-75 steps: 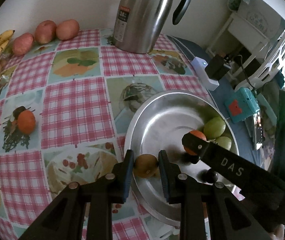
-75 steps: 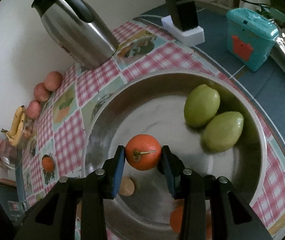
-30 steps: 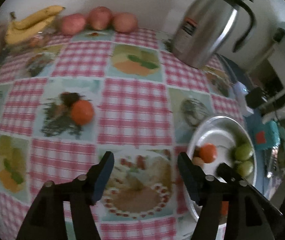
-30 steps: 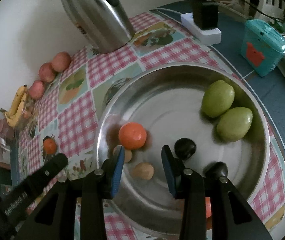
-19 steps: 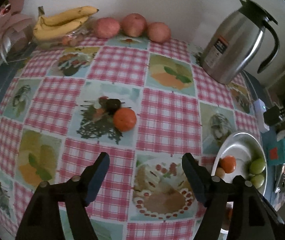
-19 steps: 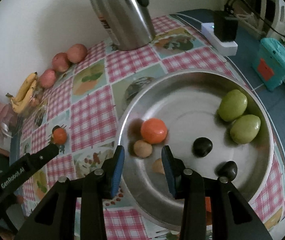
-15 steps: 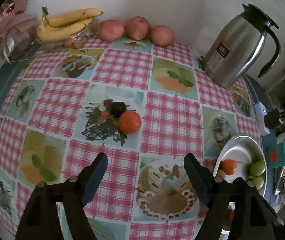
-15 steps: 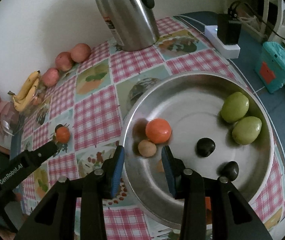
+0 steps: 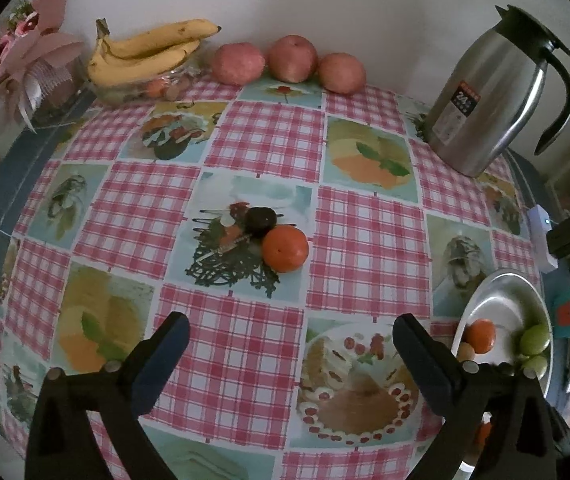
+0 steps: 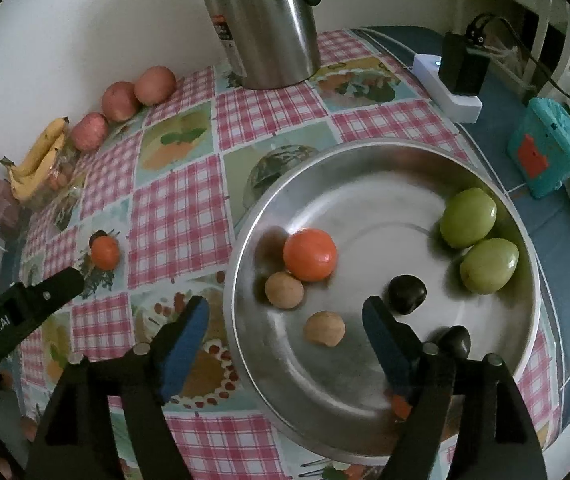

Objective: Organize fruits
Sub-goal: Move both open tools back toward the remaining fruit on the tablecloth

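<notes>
A steel bowl (image 10: 385, 220) holds an orange (image 10: 309, 255), two small tan fruits (image 10: 284, 290), two dark fruits (image 10: 407, 288) and two green fruits (image 10: 468, 217). My right gripper (image 10: 285, 312) hovers over the bowl's near left rim, its jaws opening, gripping nothing. My left gripper (image 9: 289, 332) hangs above the tablecloth, its jaws opening wide and empty. Ahead of it lie a loose orange (image 9: 285, 249) and a dark fruit (image 9: 262, 218). Bananas (image 9: 149, 46) and three red apples (image 9: 292, 58) line the far wall. The bowl (image 9: 501, 304) lies to the left gripper's right.
A steel kettle (image 9: 493, 96) stands at the back right of the checked tablecloth. A white power strip (image 10: 445, 88) with a black adapter and a teal box (image 10: 545, 152) lie beyond the bowl. A pink ribboned package (image 9: 33, 68) stands at the far left.
Both grippers let go of their fruit in the bowl and spread their jaws. The left gripper swung away from the bowl toward the table's middle; the right drew back slightly.
</notes>
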A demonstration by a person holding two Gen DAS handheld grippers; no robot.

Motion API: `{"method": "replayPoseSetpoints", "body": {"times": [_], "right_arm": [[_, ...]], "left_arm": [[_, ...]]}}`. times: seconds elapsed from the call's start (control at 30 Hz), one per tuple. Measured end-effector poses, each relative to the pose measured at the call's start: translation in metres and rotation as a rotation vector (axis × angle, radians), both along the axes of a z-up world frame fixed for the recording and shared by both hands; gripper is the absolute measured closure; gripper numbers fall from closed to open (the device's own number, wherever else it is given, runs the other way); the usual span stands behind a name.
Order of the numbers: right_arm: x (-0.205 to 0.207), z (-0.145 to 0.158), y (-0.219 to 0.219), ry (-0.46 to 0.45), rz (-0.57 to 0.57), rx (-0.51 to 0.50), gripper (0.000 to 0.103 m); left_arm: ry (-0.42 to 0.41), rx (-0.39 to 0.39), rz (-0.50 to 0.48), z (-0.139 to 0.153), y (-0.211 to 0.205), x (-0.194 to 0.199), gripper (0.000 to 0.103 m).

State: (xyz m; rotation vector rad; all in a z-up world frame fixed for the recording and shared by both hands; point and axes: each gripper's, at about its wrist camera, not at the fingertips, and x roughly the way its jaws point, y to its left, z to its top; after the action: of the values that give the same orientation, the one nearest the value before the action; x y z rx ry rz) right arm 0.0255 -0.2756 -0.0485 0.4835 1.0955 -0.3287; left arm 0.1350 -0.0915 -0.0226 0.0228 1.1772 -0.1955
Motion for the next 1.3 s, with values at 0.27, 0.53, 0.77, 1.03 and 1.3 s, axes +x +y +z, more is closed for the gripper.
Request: {"method": "replayPoseSetpoints", "body": {"times": [0.27, 0.53, 0.77, 1.03, 1.3], "right_arm": [[0.0, 0.0, 0.001, -0.004, 0.003, -0.021, 0.013], [-0.002, -0.002, -0.002, -0.005, -0.017, -0.019, 0.005], [0.001, -0.003, 0.003, -0.025, 0.003, -0.004, 0.005], [0.008, -0.007, 0.016, -0.012, 0.067, 0.013, 0.005], [0.017, -0.005, 0.043, -0.012, 0.16, -0.001, 0.005]], "left_arm": [[-0.023, 0.045, -0.004, -0.002, 0.0, -0.001, 0.0], [-0.044, 0.056, -0.023, 0.0, -0.002, -0.002, 0.0], [-0.062, 0.057, -0.045, 0.002, 0.0, -0.002, 0.0], [-0.087, 0.095, -0.05, 0.006, 0.018, 0.006, 0.0], [-0.083, 0.126, 0.001, 0.007, 0.051, 0.017, 0.0]]}}
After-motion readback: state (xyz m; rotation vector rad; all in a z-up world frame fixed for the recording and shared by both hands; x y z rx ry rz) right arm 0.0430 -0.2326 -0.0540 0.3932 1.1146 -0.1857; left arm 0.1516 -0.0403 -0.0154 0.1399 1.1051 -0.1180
